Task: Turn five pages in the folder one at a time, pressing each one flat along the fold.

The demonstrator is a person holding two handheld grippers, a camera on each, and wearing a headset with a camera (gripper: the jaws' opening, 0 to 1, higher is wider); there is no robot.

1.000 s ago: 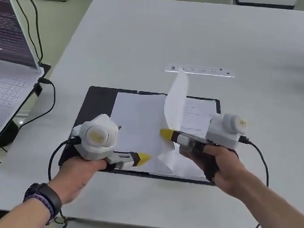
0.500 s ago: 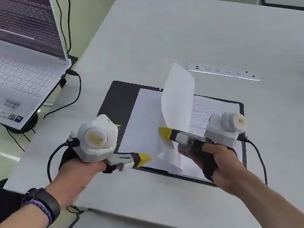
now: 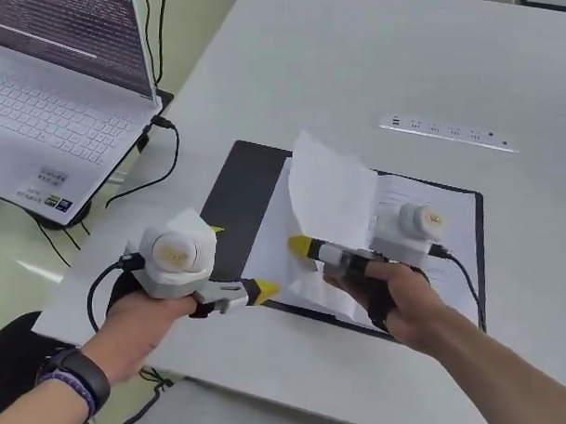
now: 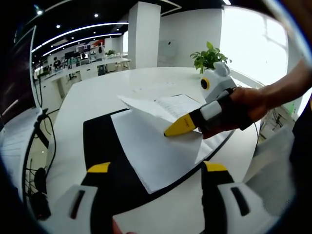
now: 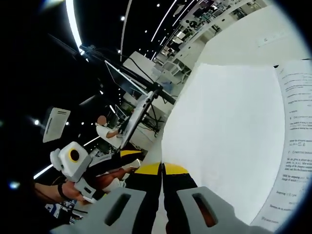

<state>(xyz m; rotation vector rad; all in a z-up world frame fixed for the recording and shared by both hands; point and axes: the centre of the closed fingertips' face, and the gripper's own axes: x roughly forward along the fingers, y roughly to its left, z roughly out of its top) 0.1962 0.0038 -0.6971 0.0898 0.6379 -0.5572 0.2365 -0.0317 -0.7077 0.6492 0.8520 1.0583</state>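
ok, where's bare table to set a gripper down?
Free: table beyond the power strip, and right of the folder. Narrow gap between laptop and folder, crossed by a cable. Crowded: over the folder, where right gripper holds the lifted page, left gripper beside.

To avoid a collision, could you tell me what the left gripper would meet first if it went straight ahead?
Most likely the white page lying on the black folder, just ahead of its open jaws. Beyond that lies the right gripper, shut on the lifted page; depth is hard to judge.
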